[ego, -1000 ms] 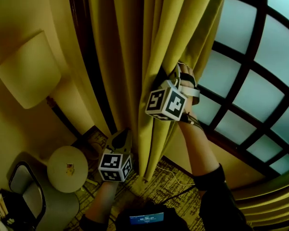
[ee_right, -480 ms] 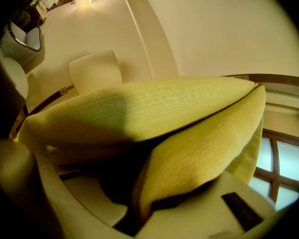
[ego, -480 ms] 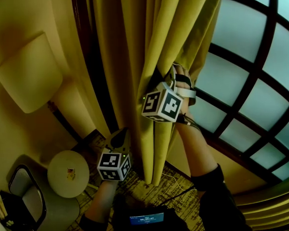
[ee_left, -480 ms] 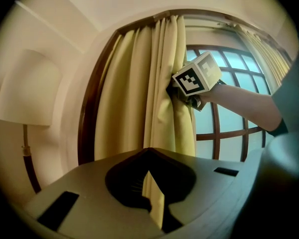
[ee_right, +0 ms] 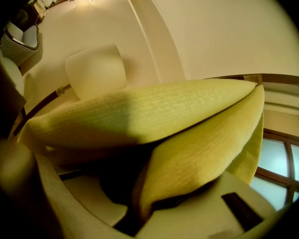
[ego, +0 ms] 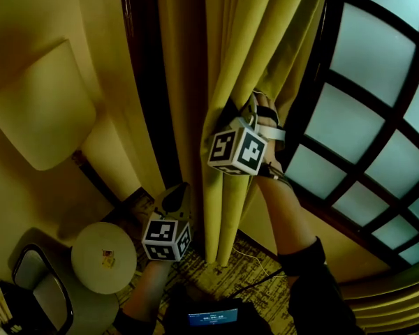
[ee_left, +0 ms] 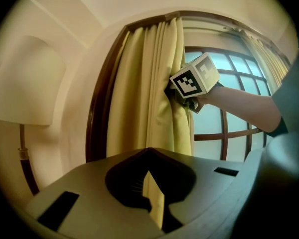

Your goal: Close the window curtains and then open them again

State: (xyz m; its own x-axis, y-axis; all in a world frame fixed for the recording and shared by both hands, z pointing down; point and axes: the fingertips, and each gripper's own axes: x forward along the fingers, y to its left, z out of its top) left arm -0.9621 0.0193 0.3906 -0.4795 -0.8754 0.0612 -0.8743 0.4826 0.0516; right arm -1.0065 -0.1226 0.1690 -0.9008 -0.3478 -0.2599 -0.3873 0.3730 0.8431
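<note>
Against the left frame of the dark-barred, frosted-glass window [ego: 363,131], the mustard-yellow fabric curtain [ego: 223,47] hangs gathered. The right gripper [ego: 232,110] pinches a fold of it, and the left gripper [ego: 177,195], jaws pressed together, sits beside it. Opening looks nearly done; next comes letting go of the fold.

My left cube [ego: 166,239]: black-and-white square markers, no letters.
My right cube [ego: 239,149]: the same kind of markers, no words.
Screen [ego: 212,317]: pale characters on blue, too small to read.
Card [ego: 108,259] on bench [ego: 87,243]: print unreadable.
</note>
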